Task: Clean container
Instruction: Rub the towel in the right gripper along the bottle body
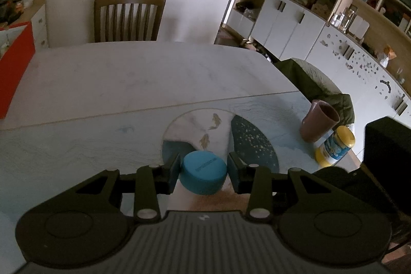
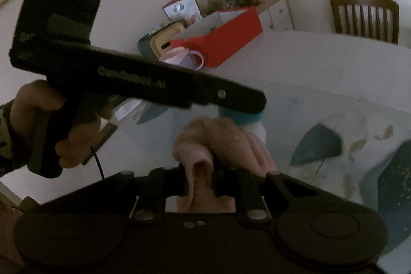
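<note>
Left wrist view, left to right: red box (image 1: 15,63) at the table's far left edge; wooden chair (image 1: 129,17) behind the table (image 1: 128,84); left gripper (image 1: 204,171) clamped on a blue-capped container (image 1: 203,175), held above the patterned tabletop; brown cup (image 1: 318,123) and a yellow-lidded jar (image 1: 335,145) lying on its side, near the right edge.

Right wrist view, left to right: person's hand (image 2: 59,120) on the left gripper's handle; right gripper (image 2: 200,181) pinched on a pink cloth (image 2: 218,140), the cloth against the container (image 2: 241,117).
</note>
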